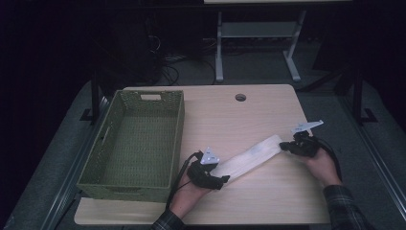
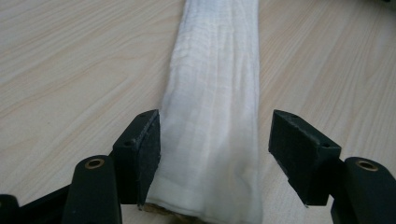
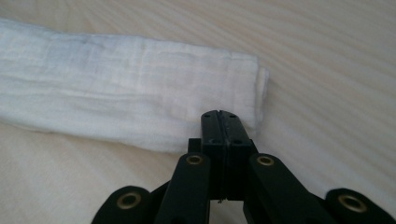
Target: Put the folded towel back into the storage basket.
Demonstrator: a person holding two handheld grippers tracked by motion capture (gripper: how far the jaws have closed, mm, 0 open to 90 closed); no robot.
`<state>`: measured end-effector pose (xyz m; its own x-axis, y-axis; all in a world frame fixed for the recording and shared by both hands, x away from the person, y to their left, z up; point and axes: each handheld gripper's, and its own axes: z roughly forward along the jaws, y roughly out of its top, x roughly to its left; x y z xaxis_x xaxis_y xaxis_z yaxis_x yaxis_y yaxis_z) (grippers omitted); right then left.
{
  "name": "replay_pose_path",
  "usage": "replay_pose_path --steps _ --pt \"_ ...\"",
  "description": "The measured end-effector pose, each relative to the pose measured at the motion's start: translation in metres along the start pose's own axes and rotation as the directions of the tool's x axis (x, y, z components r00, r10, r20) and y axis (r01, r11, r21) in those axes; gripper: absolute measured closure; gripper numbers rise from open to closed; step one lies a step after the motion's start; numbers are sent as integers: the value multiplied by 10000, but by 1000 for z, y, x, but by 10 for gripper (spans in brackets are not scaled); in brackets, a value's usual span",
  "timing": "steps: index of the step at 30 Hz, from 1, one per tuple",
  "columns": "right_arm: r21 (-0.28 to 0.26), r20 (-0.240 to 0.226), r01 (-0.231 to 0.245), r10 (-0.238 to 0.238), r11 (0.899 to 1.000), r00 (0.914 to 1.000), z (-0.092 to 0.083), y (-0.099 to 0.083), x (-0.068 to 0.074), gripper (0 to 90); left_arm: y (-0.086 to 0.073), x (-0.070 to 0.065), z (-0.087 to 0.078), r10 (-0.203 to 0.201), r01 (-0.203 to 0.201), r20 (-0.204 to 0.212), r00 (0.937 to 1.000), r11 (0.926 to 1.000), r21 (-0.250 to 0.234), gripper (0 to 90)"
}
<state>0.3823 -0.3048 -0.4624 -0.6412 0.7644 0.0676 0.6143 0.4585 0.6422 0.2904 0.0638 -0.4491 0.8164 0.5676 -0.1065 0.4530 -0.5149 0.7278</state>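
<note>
Evidently light and limp, the long folded white gauze cloth [image 1: 252, 156] near the table's [image 1: 268, 201] front edge suits end grips: right hand-held gripper [image 3: 219, 122] clenched at its end, left hand-held gripper [image 2: 215, 154] released astride it.

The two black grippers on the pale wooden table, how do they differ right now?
The left gripper has its jaws spread open, one either side of the near end of the long folded white cloth; the right gripper has its jaws pressed together at the cloth's far end. Whether the right one pinches any fabric cannot be told. Both are hand-held, low over the table, beside the green woven basket.
</note>
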Motion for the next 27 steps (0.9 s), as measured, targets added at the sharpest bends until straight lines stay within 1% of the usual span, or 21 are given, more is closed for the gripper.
replay_pose_path --steps 2,4,6,8,9,12,13,14,16,17,20,21,23,24,25,26,27 --pt "-31 59 197 -197 9998 9998 5 6 -3 891 0 0 0 50 -50 -17 10000 10000 11 337" --pt "-219 104 355 -353 9991 9993 11 10 -6 892 0 -1 0 -5 5 14 10000 10000 -60 336" --pt "-213 19 371 -371 9991 9993 16 17 -9 891 0 -2 0 -64 64 30 10000 9999 -153 337" --pt "-263 -46 347 -348 9991 9994 23 24 -10 891 0 -2 -2 3 -3 -15 10000 10000 -91 337" --pt "-295 -92 382 -384 9988 9992 25 27 -12 891 0 -2 -2 -32 32 -28 10000 9999 -113 337" --pt "-266 -130 440 -443 9987 9989 32 36 -13 891 1 -1 -2 -32 31 -19 10000 9999 -145 337" --pt "-275 -138 526 -530 9982 9985 36 40 -13 891 1 -1 -2 -58 58 -6 10000 9999 -158 337" --pt "-264 -180 477 -482 9985 9987 38 42 -13 890 1 -1 -1 -71 71 -6 10000 9999 -150 337" --pt "-272 -290 557 -565 9981 9980 43 48 -13 889 1 0 -1 -89 89 24 10000 9998 -174 337" --pt "-274 -335 586 -595 9979 9977 45 51 -14 889 2 -1 -1 -172 173 44 9998 9995 -252 337" --pt "-445 -450 566 -586 9974 9973 56 62 -16 888 3 -1 -2 -131 132 36 9999 9995 -290 337" --pt "-437 -475 537 -557 9976 9973 59 65 -16 887 3 -1 -2 -194 195 39 9998 9992 -358 337" --pt "-523 -404 675 -697 9963 9967 63 69 -15 886 4 -1 -3 -191 193 45 9998 9991 -365 337" --pt "-507 -442 621 -644 9968 9969 65 71 -16 882 4 -1 -3 -196 196 12 9998 9991 -371 337" --pt "-443 -426 591 -610 9973 9972 65 72 -15 862 4 -1 -3 -185 185 6 9998 9991 -386 337" --pt "-457 -335 684 -700 9966 9970 63 73 -14 827 4 0 -3 -186 187 15 9998 9991 -373 337" --pt "-506 -347 628 -646 9967 9973 61 73 -13 811 4 -1 -3 -200 201 15 9998 9991 -384 337"
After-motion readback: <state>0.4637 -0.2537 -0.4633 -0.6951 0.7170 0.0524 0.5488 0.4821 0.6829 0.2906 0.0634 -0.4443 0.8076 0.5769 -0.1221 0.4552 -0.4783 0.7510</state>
